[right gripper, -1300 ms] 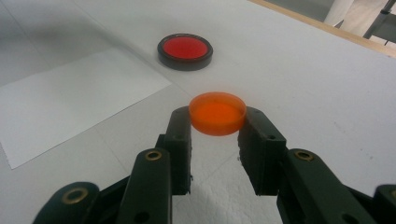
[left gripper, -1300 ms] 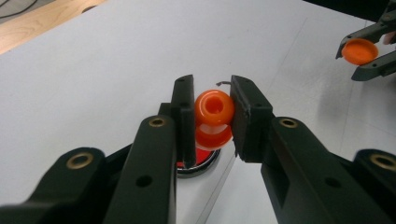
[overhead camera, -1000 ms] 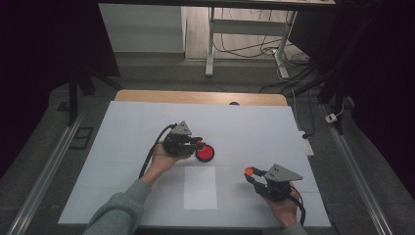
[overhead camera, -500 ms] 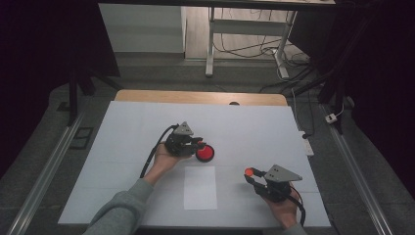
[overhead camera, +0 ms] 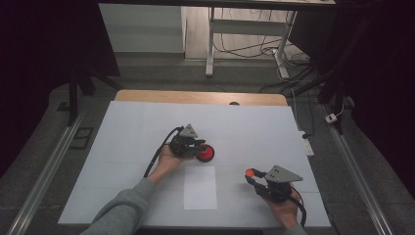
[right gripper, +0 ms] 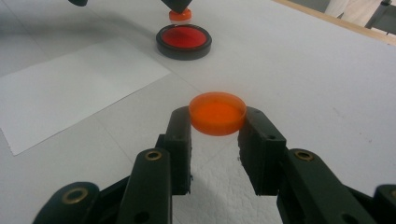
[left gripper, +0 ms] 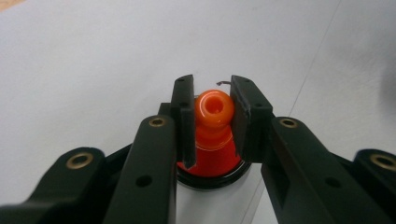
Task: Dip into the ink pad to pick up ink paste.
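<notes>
My left gripper is shut on a small orange knob-shaped piece. It holds the piece over a red disc in a black ring that lies on the white table. From above, the left gripper sits mid-table beside the disc. My right gripper is shut on a flat round orange cap, gripped by its sides just above the table. In the high view it is at the front right with the cap. Whether the knob piece touches the disc I cannot tell.
A white sheet of paper lies flat between the two hands near the front edge. The white table top ends in a wooden strip at the back. Table legs and cables stand on the floor beyond.
The left gripper has sunk a little toward the red disc with the orange piece still in it. The right gripper and its cap have stayed put.
</notes>
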